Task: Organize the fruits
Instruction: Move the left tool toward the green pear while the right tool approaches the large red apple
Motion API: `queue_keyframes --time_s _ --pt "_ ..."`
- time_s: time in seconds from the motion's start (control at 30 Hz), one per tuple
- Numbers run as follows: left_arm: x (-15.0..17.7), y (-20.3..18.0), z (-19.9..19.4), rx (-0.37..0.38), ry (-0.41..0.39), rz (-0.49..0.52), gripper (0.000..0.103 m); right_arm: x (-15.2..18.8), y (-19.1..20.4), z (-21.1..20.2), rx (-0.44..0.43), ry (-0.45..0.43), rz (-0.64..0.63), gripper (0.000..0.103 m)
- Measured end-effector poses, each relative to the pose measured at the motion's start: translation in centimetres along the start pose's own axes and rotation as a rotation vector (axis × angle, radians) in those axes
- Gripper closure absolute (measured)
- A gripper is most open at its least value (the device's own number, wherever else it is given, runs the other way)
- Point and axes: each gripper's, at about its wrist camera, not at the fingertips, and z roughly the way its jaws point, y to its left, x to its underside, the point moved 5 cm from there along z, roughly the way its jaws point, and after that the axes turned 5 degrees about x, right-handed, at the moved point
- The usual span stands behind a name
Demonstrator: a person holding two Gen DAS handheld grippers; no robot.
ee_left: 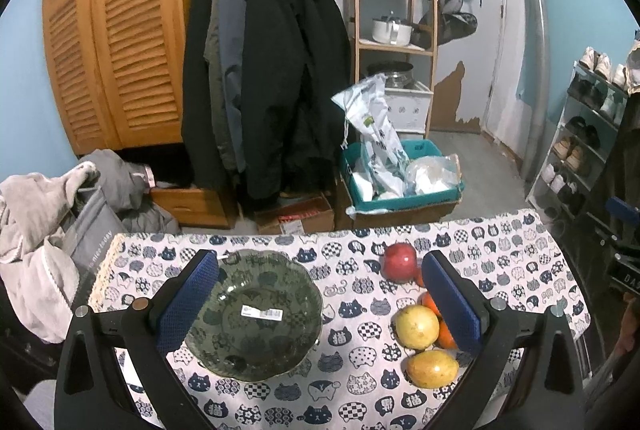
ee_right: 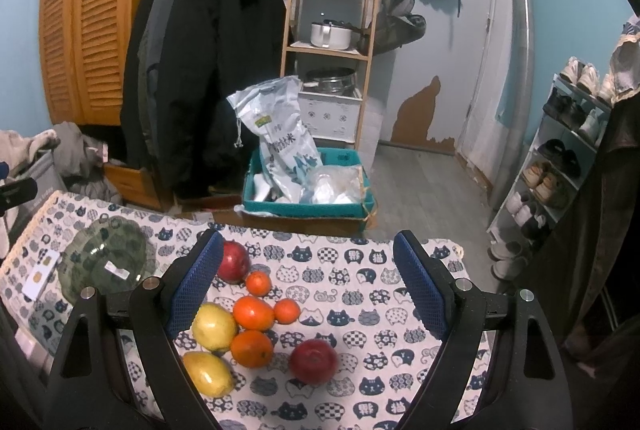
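Observation:
An empty green glass bowl (ee_left: pixel 256 314) with a white label sits on the cat-print tablecloth (ee_left: pixel 352 382); it also shows in the right wrist view (ee_right: pixel 106 262). My left gripper (ee_left: pixel 320 306) is open and empty above the cloth, bowl by its left finger, fruit by its right. My right gripper (ee_right: pixel 308 294) is open and empty above the fruit cluster: two yellow fruits (ee_right: pixel 214 326) (ee_right: pixel 208 374), several oranges (ee_right: pixel 253 312), a near red fruit (ee_right: pixel 314 361) and a far red fruit (ee_right: pixel 234 262). The left wrist view shows the red fruit (ee_left: pixel 400 262) and yellow fruits (ee_left: pixel 417 326).
A white card (ee_right: pixel 38 280) lies on the cloth left of the bowl. Beyond the table's far edge are a teal bin (ee_right: pixel 308 190) with bags, hanging coats (ee_right: pixel 204 70), a wooden shelf (ee_right: pixel 332 30) and a shoe rack (ee_right: pixel 560 158) at right.

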Motion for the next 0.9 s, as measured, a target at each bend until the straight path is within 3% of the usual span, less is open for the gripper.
queue_keyframes --time_s 0.3,0.9 --pt "1.8 -0.5 2.4 0.016 0.097 -0.002 0.0 1.6 -1.1 1.7 0.012 0.073 -0.012 0.018" --pt "6.9 -3.7 7.0 0.081 0.311 -0.024 0.0 8.4 -1.0 7.3 -0.036 0.369 0.029 0.018"
